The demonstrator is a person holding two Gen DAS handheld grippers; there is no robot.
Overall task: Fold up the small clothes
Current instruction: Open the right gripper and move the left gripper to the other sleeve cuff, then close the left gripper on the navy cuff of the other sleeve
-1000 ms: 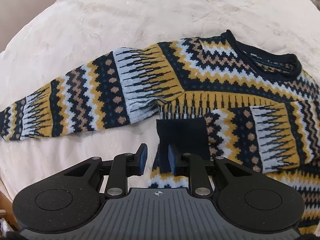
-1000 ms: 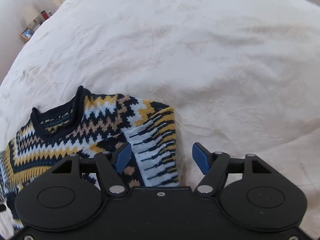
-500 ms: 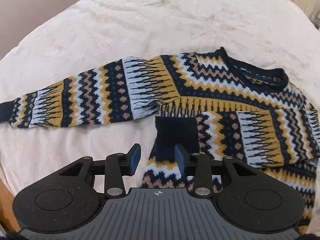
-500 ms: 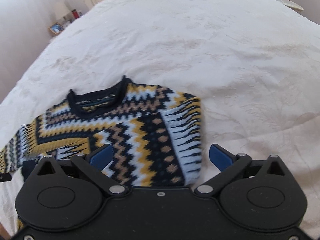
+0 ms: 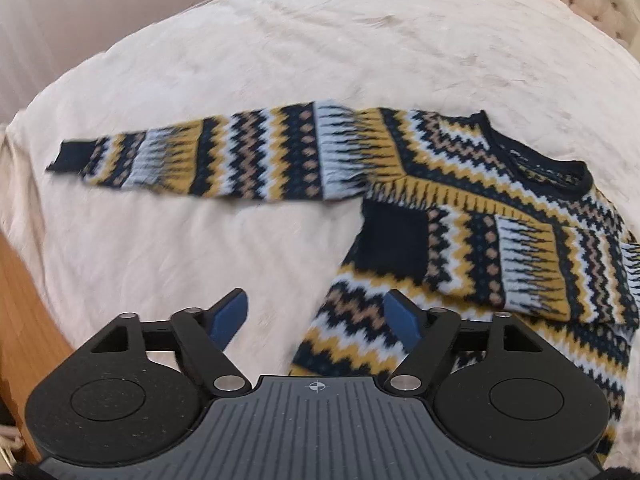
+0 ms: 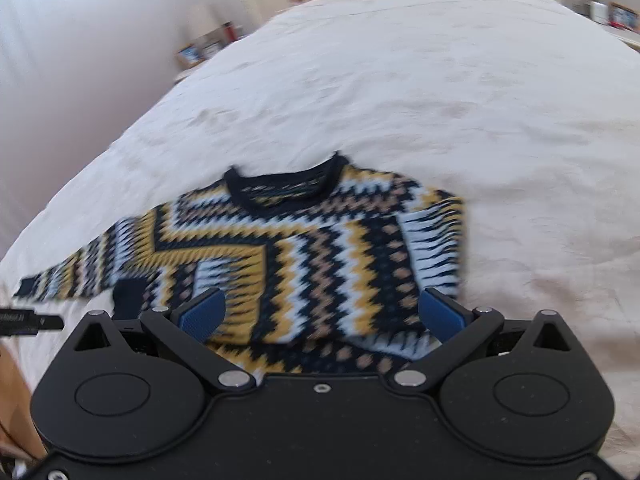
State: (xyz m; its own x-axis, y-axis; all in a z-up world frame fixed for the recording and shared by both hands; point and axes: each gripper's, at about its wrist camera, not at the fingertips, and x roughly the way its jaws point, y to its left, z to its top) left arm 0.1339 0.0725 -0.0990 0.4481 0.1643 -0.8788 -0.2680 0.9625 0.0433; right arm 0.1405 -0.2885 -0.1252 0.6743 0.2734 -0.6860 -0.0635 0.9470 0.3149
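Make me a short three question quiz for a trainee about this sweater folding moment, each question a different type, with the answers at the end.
1. True or false: both sleeves of the sweater are folded across its body.
2. Multiple choice: the left gripper is A) shut on a cuff, B) open and holding nothing, C) out of view.
3. Fill in: the outstretched sleeve ends in a dark ____ lying on the bedspread.

Key
1. False: only one sleeve is folded over; the other lies stretched out.
2. B; the right gripper is open too.
3. cuff
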